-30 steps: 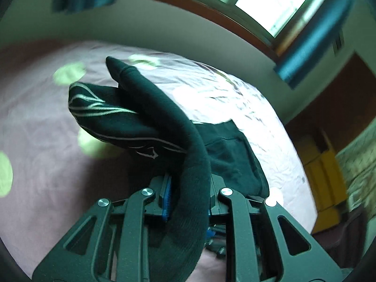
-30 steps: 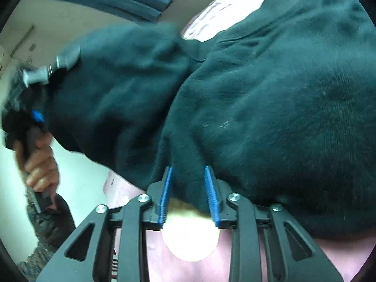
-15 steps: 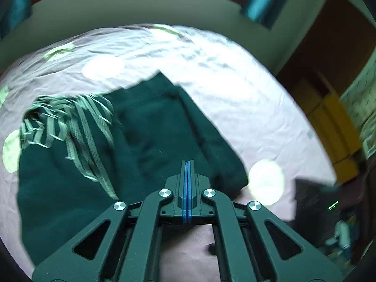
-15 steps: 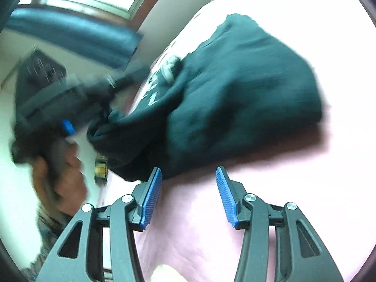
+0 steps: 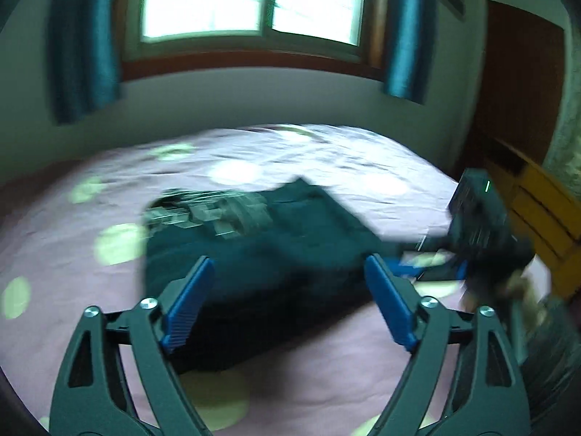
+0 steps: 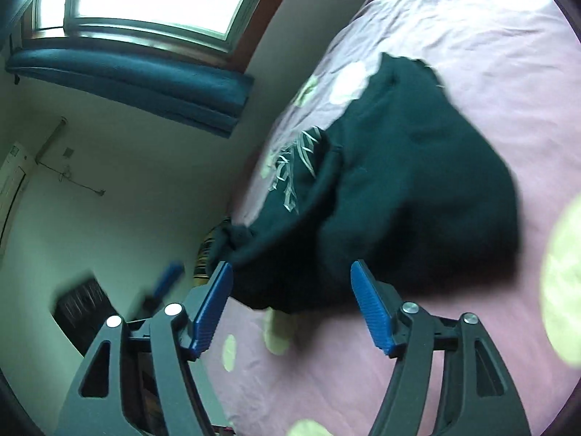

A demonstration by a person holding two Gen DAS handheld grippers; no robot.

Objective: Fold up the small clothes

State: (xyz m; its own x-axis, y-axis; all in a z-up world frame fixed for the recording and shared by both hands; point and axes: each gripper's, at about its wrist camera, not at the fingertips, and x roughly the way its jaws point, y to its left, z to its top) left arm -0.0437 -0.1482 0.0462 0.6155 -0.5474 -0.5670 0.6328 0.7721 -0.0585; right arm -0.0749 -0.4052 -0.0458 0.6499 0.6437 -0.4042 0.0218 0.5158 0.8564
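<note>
A wide pink bed sheet (image 5: 326, 167) with pale green dots is wrinkly. A soft dark green garment (image 5: 261, 239) (white stripes on one part) lies bunched there. Left gripper (image 5: 287, 305) and right gripper (image 6: 292, 307) gape wide, holding nothing.

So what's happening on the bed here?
A person with two handheld grippers is folding a dark green garment on a pink bedsheet with pale green dots. The garment lies in a rough fold, its white-striped print showing at one end. The left gripper and right gripper both have their jaws wide open and hold nothing, hovering at the garment's near edge.
</note>
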